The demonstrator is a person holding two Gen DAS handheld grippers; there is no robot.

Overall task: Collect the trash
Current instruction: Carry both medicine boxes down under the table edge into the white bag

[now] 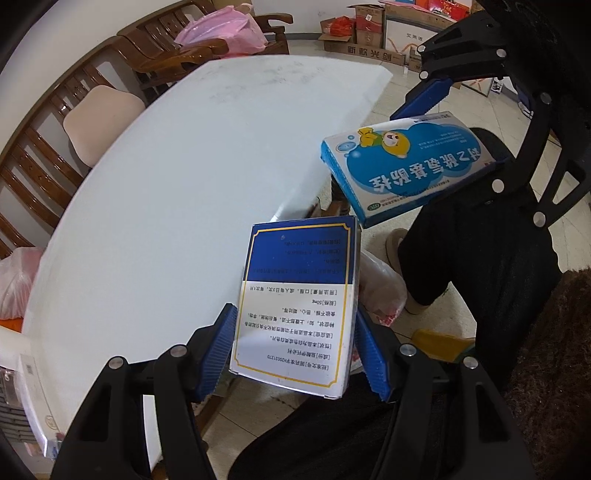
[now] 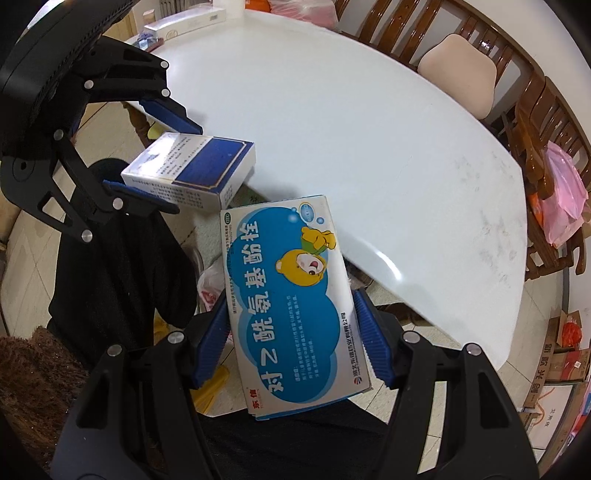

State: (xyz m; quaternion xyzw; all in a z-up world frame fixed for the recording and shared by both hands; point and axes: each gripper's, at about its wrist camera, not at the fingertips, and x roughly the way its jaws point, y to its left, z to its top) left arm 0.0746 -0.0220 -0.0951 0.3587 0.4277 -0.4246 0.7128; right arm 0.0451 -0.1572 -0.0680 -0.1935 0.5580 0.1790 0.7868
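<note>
A: Listing item one: blue-and-white box (image 1: 295, 310), gold border, small Chinese print on the white half; "50mg" is legible, the rest too fine to read.

B: Item two?

A: Bear box (image 2: 291, 306), pale blue, cartoon bear, large characters 对乙酰氨基酚栓, "OTC" oval at one corner, red logo at the near end.

B: Other writing?

A: Cartons (image 1: 364, 40) on the far floor carry printed characters, read upside down; not clear enough to record.

B: Edges and room?

A: Table (image 1: 166, 184), white, its top bare across the middle. Both boxes hang at or just past its near edge, over tiled floor and a person's dark trousers (image 1: 480, 266). Chairs (image 1: 55, 147) line the far side; pink bag (image 1: 225, 29) on one. A pale bag (image 1: 380, 288) lies on the floor below the boxes.

B: Tools?

A: Left gripper (image 1: 295, 350): jaws about half spread, blue pads pressed on the long sides of the blue-and-white box. Right gripper (image 2: 291, 339): same spread, pads clamped on the bear box's sides. Both point steeply down, just beside each other.
</note>
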